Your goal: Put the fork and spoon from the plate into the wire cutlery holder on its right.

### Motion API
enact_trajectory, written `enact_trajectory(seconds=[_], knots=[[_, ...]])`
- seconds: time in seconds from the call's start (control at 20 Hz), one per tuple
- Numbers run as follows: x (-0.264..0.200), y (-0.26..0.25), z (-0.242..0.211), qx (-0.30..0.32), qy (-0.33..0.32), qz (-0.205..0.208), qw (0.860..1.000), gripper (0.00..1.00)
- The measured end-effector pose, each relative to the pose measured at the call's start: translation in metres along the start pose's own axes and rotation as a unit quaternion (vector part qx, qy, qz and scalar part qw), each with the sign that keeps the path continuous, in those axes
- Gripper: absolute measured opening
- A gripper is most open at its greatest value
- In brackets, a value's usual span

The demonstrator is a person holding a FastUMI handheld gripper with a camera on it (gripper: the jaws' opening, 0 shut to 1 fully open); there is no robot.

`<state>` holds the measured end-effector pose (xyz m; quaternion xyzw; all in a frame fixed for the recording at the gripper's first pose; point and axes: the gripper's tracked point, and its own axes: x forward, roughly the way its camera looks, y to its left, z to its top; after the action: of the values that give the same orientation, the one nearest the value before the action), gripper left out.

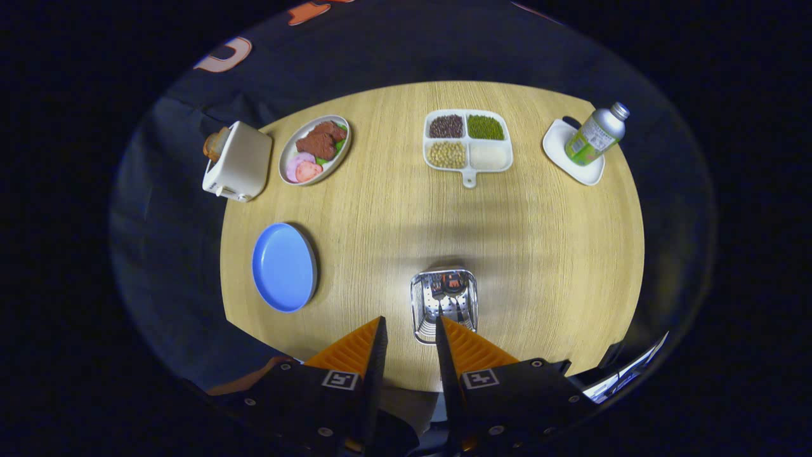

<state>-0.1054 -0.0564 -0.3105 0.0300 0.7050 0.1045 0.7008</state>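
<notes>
A round blue plate [283, 267] lies on the wooden table [539, 254], to the left beyond my fingers, and its surface is bare. The shiny perforated metal cutlery holder [444, 304] stands to the plate's right, just ahead of my right fingertip. I look down into it. Metal utensil parts [451, 285] show inside, but I cannot tell the fork from the spoon. My gripper [410, 324] hovers above the table's near edge, open, with nothing between its fingers.
At the far side stand a white toaster [238, 162], an oval dish of meat [315, 150], a white divided tray of beans and grains [468, 141], and a bottle on a white saucer [573, 152].
</notes>
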Motion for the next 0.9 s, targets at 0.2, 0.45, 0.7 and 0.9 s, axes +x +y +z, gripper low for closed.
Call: enact_trajectory(seconds=[0.2,0.45,0.7,0.9], knots=[[-0.029,0.011,0.035,-0.002,-0.112,0.006,0.994,0.64],[-0.078,0.011,0.077,0.005,-0.269,-0.005,0.963,0.77],[-0.112,0.001,0.096,-0.013,-0.384,-0.042,0.922,0.79],[-0.159,0.007,0.108,-0.017,-0.469,-0.049,0.882,0.79]])
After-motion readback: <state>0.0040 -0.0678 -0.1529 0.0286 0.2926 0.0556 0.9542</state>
